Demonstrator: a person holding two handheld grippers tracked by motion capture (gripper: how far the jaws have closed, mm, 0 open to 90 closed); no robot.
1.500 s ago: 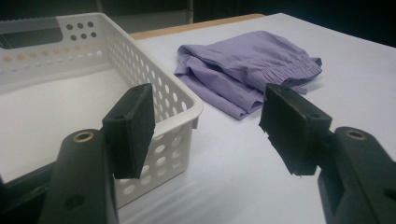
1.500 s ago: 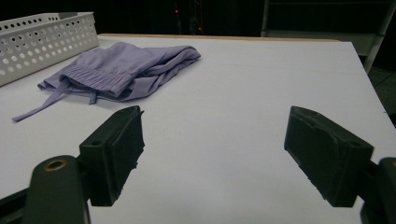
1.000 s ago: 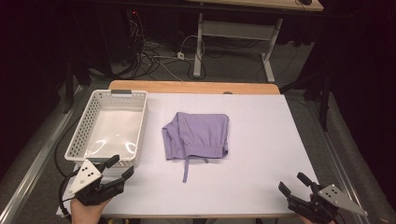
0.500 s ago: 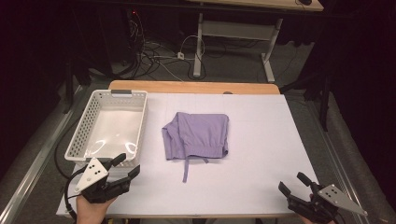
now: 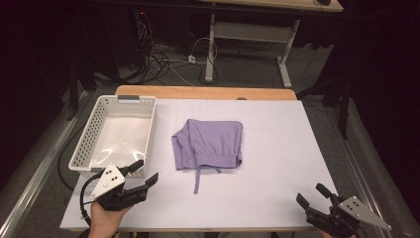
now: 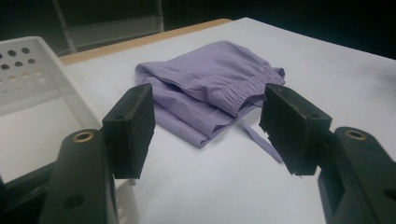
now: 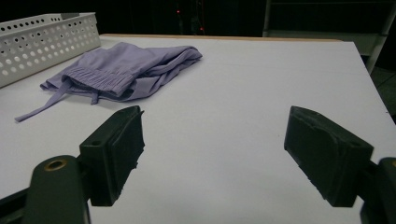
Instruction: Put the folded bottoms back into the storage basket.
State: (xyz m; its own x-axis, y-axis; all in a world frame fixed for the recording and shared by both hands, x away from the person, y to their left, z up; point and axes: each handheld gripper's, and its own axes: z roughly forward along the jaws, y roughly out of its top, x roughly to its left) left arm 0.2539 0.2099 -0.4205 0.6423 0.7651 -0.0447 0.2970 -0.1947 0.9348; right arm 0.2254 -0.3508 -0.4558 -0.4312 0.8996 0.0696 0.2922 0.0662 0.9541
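High view: shorts up-right of left tool.

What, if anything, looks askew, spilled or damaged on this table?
Little stands out. The folded lilac fabric garment lies flat mid-table, but one drawstring trails loose from its near edge across the white table cover. The white perforated plastic basket sits upright, nothing inside.

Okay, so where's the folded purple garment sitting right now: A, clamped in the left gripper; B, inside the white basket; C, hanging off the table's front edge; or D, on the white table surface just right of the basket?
D: the folded purple garment lies flat on the white table beside the white basket, with the left gripper open and short of it.
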